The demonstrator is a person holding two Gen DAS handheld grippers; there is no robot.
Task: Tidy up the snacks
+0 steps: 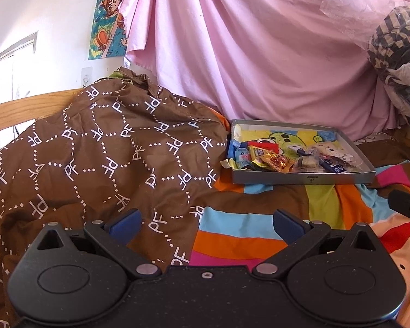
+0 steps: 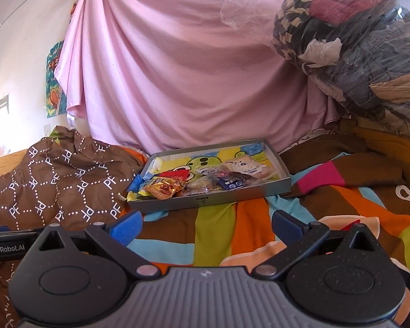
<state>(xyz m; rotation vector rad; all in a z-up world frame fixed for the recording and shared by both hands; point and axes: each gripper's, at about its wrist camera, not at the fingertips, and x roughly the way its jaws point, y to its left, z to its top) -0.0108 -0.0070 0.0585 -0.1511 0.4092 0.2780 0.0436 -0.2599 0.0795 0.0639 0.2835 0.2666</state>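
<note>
Striped bed (image 2: 254, 218), snack tray (image 2: 213, 201), brown duvet (image 1: 95, 150)

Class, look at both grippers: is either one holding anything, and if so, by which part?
Nothing is held. The left gripper and right gripper are both open, short of the snack tray.

Black claws (image 1: 207, 224), blue fingertips (image 1: 125, 224)

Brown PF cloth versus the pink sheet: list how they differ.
The brown PF cloth is dark and printed with white letters and dotted diamonds; the pink sheet is plain and pale. The cloth lies crumpled on the bed; the sheet hangs draped behind. Both are wrinkled fabric.
</note>
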